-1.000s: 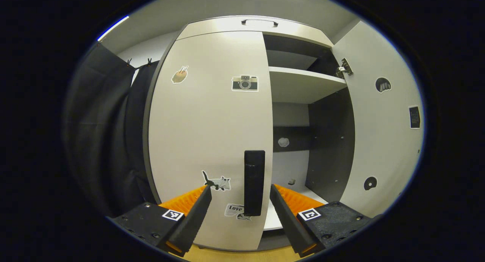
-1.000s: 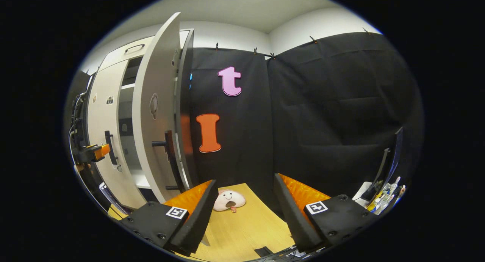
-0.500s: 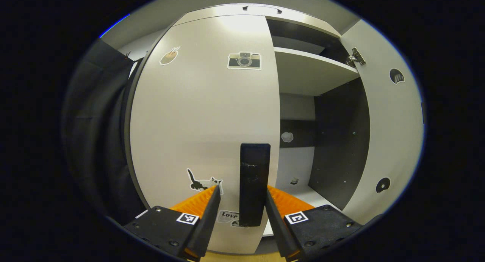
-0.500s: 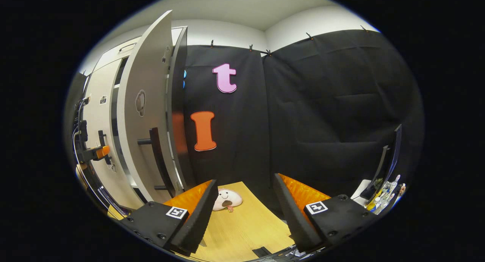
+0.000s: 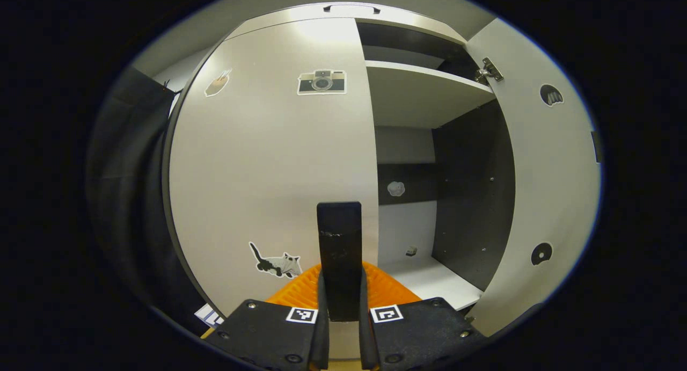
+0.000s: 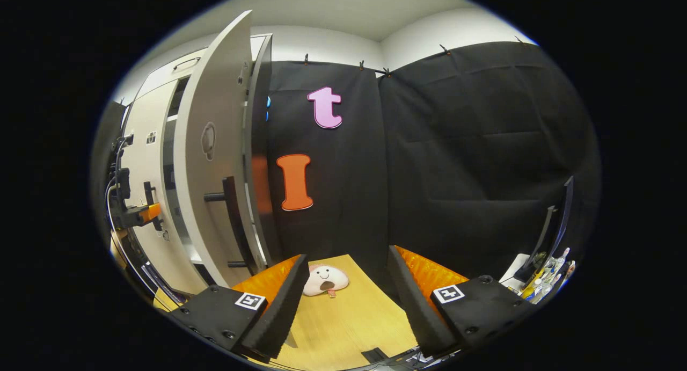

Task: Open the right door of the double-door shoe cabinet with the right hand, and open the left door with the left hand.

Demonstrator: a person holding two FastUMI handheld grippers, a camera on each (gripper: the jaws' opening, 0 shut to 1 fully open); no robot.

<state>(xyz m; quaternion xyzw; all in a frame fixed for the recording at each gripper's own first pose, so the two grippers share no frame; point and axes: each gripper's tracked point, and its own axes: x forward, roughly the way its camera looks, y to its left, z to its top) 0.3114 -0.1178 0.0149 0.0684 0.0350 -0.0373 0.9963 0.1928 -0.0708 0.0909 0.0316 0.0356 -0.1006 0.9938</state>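
The white shoe cabinet's left door (image 5: 268,161) stands closed, with stickers on its face. My left gripper (image 5: 340,285) is shut on that door's black vertical handle (image 5: 338,237), both fingers pressing its lower part. The right door (image 5: 542,188) hangs swung wide open, showing the shelves (image 5: 424,94) inside. In the right gripper view, my right gripper (image 6: 343,293) is open and holds nothing, away from the open right door (image 6: 214,161) and its black handle (image 6: 233,220). The left gripper (image 6: 137,214) appears far off at the left door.
A smiling plush toy (image 6: 324,279) lies on the wooden floor (image 6: 349,322) beyond my right fingers. A dark monitor (image 6: 558,220) and some bottles (image 6: 547,274) stand at the far right. Black cloth walls the booth behind.
My left gripper moved in on the left door's handle and closed from open to shut on it. The right gripper stayed open and barely shifted.
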